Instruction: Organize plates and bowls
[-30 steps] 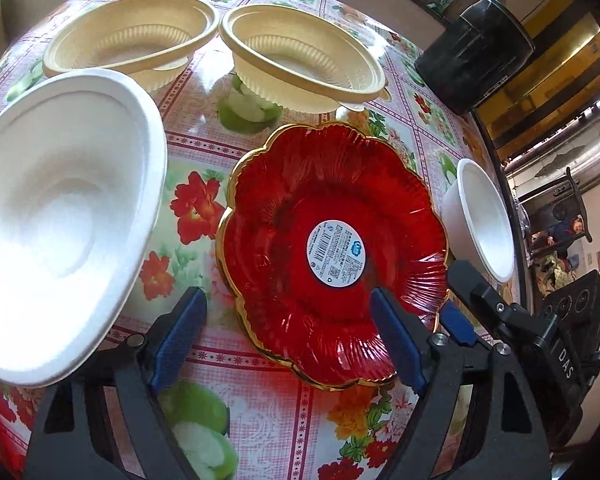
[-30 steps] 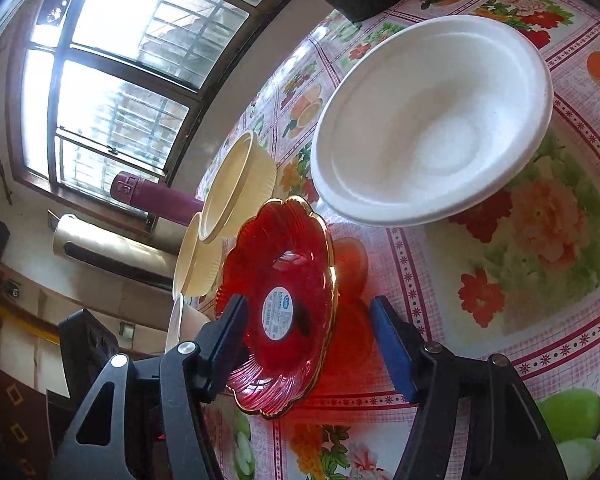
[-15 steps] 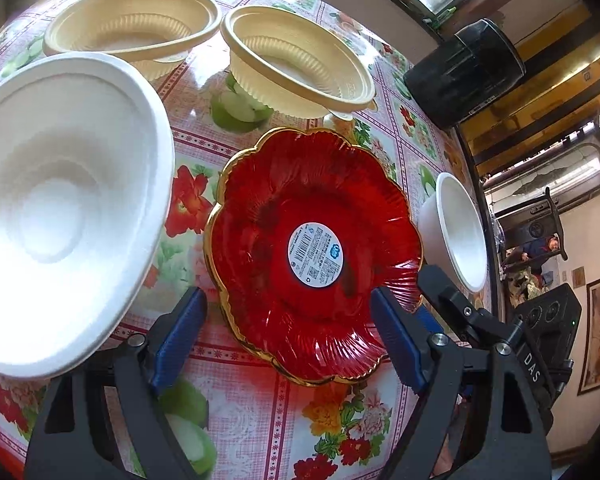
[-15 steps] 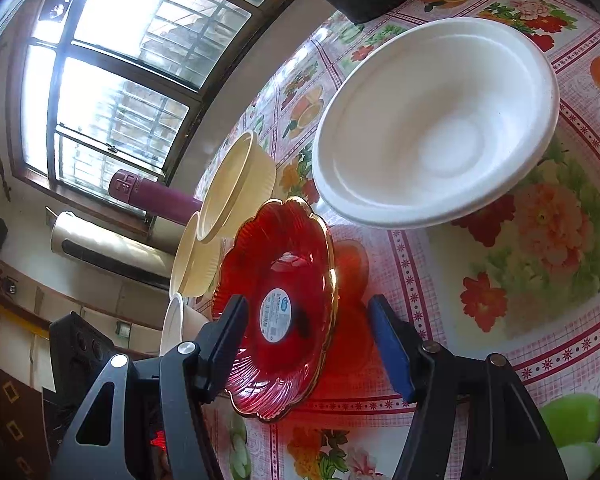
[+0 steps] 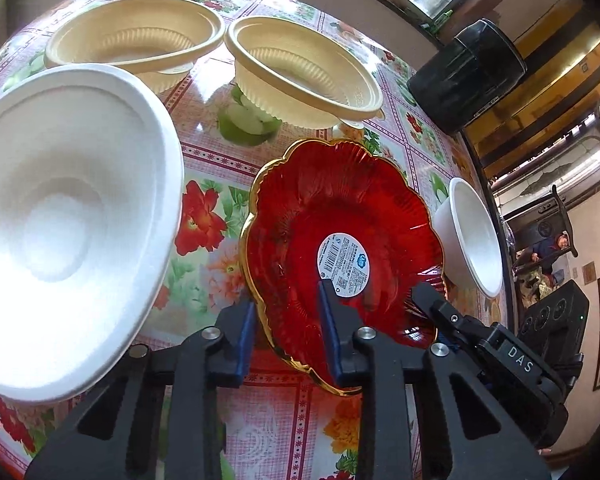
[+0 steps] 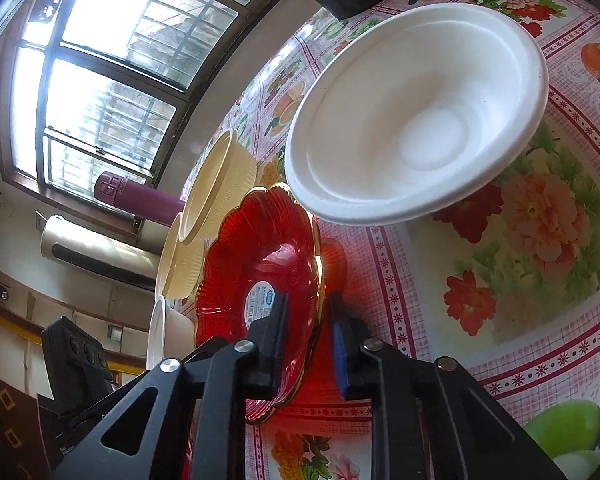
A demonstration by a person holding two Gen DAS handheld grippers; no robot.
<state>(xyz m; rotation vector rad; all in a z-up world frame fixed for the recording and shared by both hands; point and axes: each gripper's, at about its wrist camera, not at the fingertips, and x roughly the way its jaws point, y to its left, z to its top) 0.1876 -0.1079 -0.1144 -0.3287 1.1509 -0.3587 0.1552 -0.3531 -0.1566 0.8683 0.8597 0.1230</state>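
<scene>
A red scalloped plate with a gold rim and a white sticker lies on the flowered tablecloth. My left gripper is closed over its near rim, one finger under and one inside. My right gripper is closed over the opposite rim of the same plate. A large white foam bowl sits left of the plate. A second white bowl sits to its right and fills the right wrist view. Two cream ribbed bowls stand behind.
A black cylinder stands at the table's far right edge. A maroon flask stands by the window. The right gripper's body crosses the lower right of the left wrist view. The table edge runs along the right.
Both grippers have narrowed from wide open onto the red plate's rims. The left gripper has moved in closer to the plate.
</scene>
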